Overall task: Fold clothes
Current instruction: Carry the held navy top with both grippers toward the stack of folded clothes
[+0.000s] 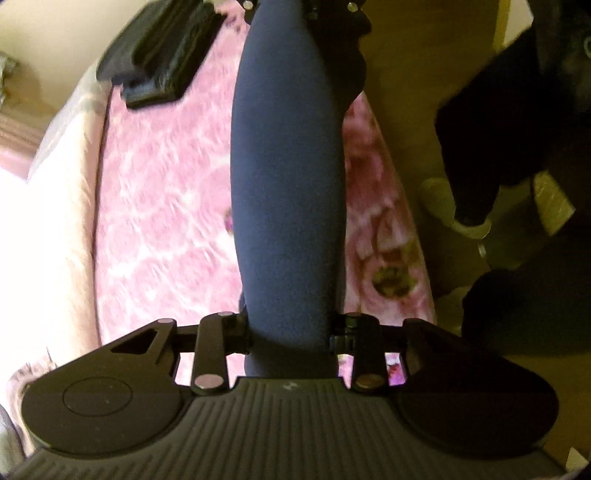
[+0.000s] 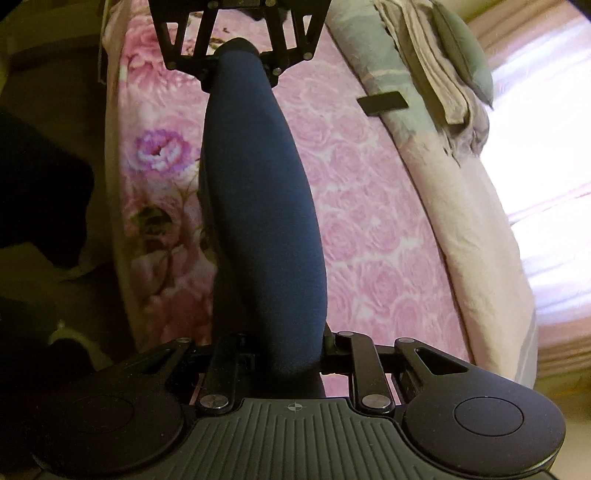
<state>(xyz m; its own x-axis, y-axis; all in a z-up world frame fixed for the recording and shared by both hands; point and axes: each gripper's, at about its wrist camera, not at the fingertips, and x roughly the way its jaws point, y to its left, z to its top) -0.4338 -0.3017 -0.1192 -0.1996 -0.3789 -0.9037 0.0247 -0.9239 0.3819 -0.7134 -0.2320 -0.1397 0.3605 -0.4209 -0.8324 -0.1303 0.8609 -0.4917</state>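
Currently, item one is a navy garment (image 1: 286,177), stretched taut as a long band between two grippers, clear above the bed. The left gripper (image 1: 288,332) is clenched on one end of it at the lower centre of the left wrist view; the cloth runs up the frame to the other gripper (image 1: 332,14) at the top edge. The right gripper (image 2: 295,350) is likewise clamped on the cloth (image 2: 258,206) at the lower centre of the right wrist view, with the left one (image 2: 240,48) seen at the top centre. Step, as judged: the piece is held by two ends and lifted, either to shake it straight or to carry it into a fold. Next move, as judged: both ends need to come down together, kept level and taut, so the cloth lands flat without bunching. Item two is the surface, a bed with a pink rose-print cover (image 2: 369,229) and one large purple flower (image 2: 162,151) at the left of the right view. Dark folded clothes (image 1: 159,59) sit at the upper left of the left view. A flat black tag-like object (image 2: 384,103) lies at the upper right, beside a pale quilt (image 2: 461,221) and a grey-green pillow (image 2: 461,55). Item three is the room: bright window light at the right edge, a tan floor (image 1: 406,92), a person's dark trouser leg (image 1: 498,129) and a light shoe (image 1: 458,210) at the right of the left view.
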